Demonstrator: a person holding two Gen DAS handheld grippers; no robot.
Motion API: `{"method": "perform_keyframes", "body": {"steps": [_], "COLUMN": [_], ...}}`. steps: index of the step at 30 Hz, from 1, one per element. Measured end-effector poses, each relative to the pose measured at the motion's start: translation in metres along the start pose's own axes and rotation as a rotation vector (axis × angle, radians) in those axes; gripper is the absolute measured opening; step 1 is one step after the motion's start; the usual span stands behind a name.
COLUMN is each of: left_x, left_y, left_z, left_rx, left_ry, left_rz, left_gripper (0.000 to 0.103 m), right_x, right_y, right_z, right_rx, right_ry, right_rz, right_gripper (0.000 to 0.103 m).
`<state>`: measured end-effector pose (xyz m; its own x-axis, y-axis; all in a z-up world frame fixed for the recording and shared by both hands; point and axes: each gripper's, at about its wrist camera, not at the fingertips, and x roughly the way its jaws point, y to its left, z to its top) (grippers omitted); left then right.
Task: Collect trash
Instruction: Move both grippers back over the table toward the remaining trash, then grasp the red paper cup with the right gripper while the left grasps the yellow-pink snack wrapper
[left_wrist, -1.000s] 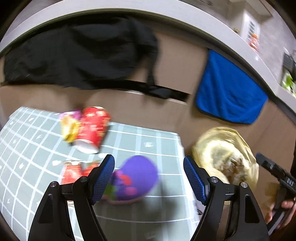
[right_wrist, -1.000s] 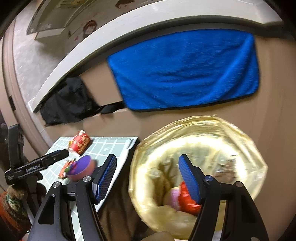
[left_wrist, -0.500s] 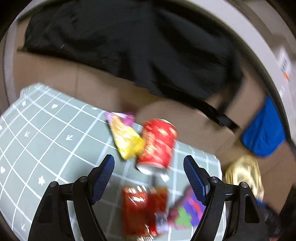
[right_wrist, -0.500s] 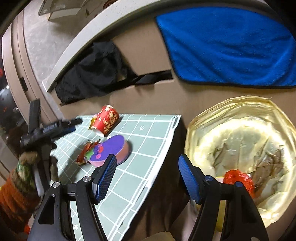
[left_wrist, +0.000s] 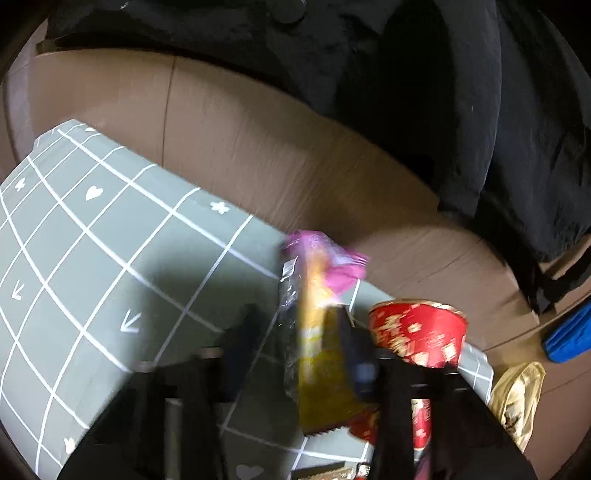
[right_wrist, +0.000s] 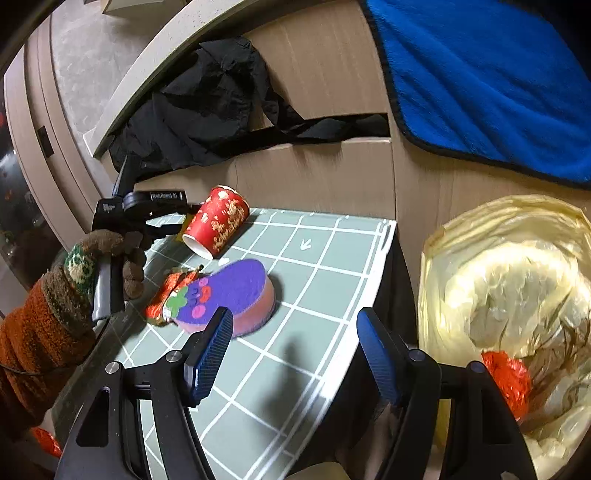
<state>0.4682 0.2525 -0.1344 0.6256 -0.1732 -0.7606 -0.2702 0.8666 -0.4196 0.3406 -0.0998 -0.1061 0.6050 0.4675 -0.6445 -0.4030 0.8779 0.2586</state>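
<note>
- Since the earlier frames, the left gripper (left_wrist: 291, 343) has swung away from the purple sponge and down over the yellow-and-pink snack wrapper (left_wrist: 319, 321); the right gripper (right_wrist: 295, 354) has swung from above the trash bag to over the worktop's edge.
- Left wrist view: heavily blurred. The jaws are closing, with the snack wrapper standing between them; whether the pads already press on it cannot be told.
- The wrapper sits at the far edge of the grey-green gridded worktop (left_wrist: 92, 258), just beside the red paper cup (left_wrist: 417, 339), which lies on its side. A red packet (left_wrist: 421, 424) shows below the cup.
- Brown cardboard (left_wrist: 258, 147) rises behind the worktop, with a black garment (left_wrist: 461, 110) draped over it.
- Right wrist view: the right jaws stand apart with nothing between them, above the near edge of the worktop.
- The purple sponge (right_wrist: 229, 291) lies mid-worktop, touching the red packet at its left; the red cup lies farther back.
- A person's hand (right_wrist: 110, 266) in a brown knitted glove holds the left gripper by the cup.
- A yellow trash bag (right_wrist: 517, 295) gapes open at right, holding crumpled red trash (right_wrist: 506, 376). A blue towel (right_wrist: 480, 81) hangs above it.
</note>
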Motion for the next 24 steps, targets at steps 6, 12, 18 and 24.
{"method": "perform_keyframes", "body": {"steps": [6,12,18,24], "left_x": [-0.033,-0.082,-0.117,-0.135], "left_y": [0.011,0.041,0.070,0.087], "left_z": [-0.033,-0.070,-0.074,-0.077], "left_rx": [0.096,0.158,0.142,0.121], "left_ry": [0.001,-0.051,-0.115,-0.159], "left_rz": [-0.003,0.033,-0.055,-0.095], "left_gripper": [0.020,0.020,0.059,0.061], "right_x": [0.015,0.062,0.130,0.185], "right_y": [0.024,0.069,0.094,0.117], "right_z": [0.023,0.057,0.083,0.094], "right_rx": [-0.025,-0.029,0.091,0.045], "right_ry": [0.004,0.050,0.091,0.139], "right_rz": [0.039,0.099,0.084,-0.018], "right_gripper": [0.067,0.067,0.067,0.067]}}
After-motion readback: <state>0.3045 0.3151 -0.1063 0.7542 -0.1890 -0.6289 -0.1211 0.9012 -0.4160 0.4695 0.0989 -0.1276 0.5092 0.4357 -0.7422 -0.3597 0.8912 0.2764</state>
